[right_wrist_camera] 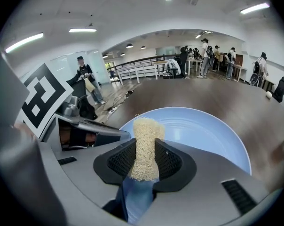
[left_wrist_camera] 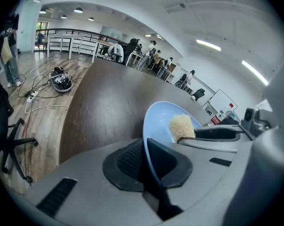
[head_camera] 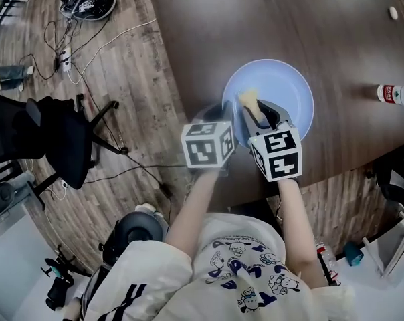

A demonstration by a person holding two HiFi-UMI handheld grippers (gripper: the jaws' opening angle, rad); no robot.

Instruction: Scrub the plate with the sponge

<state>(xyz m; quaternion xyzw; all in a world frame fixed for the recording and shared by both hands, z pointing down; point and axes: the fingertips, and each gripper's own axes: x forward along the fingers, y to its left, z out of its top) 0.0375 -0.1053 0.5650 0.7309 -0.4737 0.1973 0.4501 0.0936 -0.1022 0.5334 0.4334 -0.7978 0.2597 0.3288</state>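
Near table (head_camera: 269, 19) edge, blue plate (head_camera: 285, 85) is pinched at rim by closed left gripper (left_wrist_camera: 149, 161). Over plate, sponge (right_wrist_camera: 144, 147) is clamped in right gripper (right_wrist_camera: 143, 166). Scrubbing judged barely started; whole plate surface left to be scrubbed.

Bright ceiling strips; fisheye-warped edges.

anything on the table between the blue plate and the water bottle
Nothing. In the head view the dark table is bare between the plate and the bottle.
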